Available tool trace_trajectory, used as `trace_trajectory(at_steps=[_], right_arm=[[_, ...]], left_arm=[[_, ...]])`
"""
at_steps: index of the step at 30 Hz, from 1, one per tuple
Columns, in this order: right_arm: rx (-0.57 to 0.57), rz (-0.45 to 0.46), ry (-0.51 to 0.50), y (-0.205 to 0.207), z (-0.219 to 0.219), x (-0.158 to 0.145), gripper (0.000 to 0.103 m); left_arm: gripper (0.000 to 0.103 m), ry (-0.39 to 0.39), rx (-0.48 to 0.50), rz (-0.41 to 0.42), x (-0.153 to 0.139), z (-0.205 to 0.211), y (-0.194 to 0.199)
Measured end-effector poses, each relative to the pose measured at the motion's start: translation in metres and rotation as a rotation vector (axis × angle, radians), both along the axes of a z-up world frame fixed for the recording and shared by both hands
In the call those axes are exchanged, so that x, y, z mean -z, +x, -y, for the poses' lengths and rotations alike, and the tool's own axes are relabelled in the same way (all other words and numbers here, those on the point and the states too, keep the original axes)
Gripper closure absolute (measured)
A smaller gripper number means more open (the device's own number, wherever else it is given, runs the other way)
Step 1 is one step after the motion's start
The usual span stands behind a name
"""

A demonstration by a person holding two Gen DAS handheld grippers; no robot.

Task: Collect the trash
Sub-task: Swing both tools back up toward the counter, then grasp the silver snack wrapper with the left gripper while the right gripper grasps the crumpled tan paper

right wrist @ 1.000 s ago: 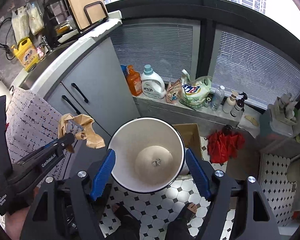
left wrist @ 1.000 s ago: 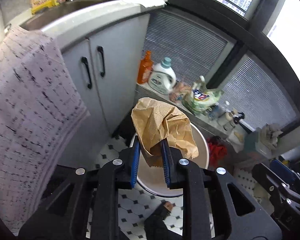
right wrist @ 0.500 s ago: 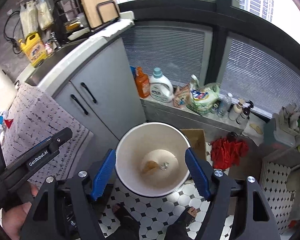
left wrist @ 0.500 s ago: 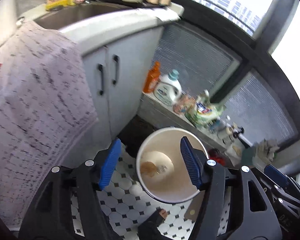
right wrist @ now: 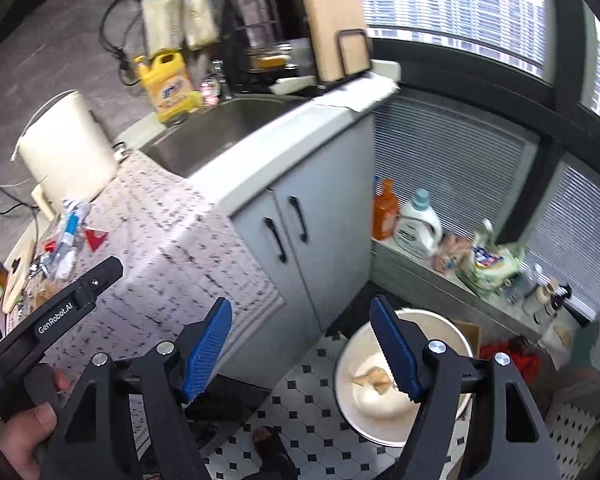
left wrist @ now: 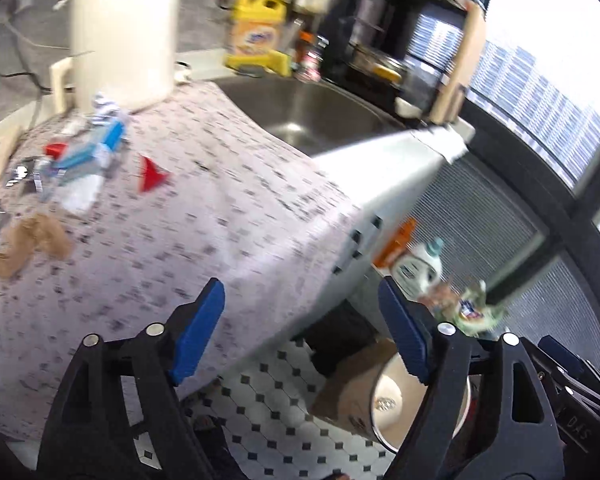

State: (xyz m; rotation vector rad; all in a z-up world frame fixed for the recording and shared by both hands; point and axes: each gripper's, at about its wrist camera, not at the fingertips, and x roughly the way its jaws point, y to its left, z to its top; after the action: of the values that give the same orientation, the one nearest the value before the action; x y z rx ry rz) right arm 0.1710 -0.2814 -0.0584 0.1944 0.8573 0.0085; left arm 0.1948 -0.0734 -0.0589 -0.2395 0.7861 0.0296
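The left claw, which a second ago pinched a crumpled brown paper bag above the white bin, has just been opening its jaws and now stands wide with nothing between them. The paper bag now lies at the bottom of the bin. Both views have swung away from the bin toward the cloth-covered table, bringing the scattered wrappers and a brown paper scrap into the left wrist view.

Daylight from blown-out windows, strong fisheye bending with dark corners, motion blur – worst in left wrist view
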Motion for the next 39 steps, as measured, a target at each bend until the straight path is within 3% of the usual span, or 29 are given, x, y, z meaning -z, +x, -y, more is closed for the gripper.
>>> trace_trajectory(at_steps=[5, 9, 16, 22, 35, 39], right_arm=[[-0.104, 0.02, 0.009, 0.016, -0.045, -0.009, 0.03], [-0.175, 0.048, 0.012, 0.025, -0.081, -0.016, 0.017], [-0.286, 0.063, 0.042, 0.043, -0.146, -0.019, 0.008], [-0.378, 0.069, 0.06, 0.052, -0.206, -0.016, 0.008], [-0.506, -0.006, 0.084, 0.077, -0.324, 0.009, 0.034], [-0.517, -0.03, 0.081, 0.084, -0.347, 0.02, 0.037]], left_arm=[[0.012, 0.012, -0.131, 0.023, -0.009, -0.054, -0.007], [0.007, 0.025, -0.233, 0.039, -0.014, -0.1, -0.02], [0.006, 0.052, -0.381, 0.066, -0.026, -0.166, -0.039], [0.006, 0.073, -0.461, 0.064, -0.027, -0.216, -0.047], [0.006, 0.094, -0.537, -0.003, -0.003, -0.317, -0.045], [0.006, 0.104, -0.534, -0.027, 0.005, -0.335, -0.039]])
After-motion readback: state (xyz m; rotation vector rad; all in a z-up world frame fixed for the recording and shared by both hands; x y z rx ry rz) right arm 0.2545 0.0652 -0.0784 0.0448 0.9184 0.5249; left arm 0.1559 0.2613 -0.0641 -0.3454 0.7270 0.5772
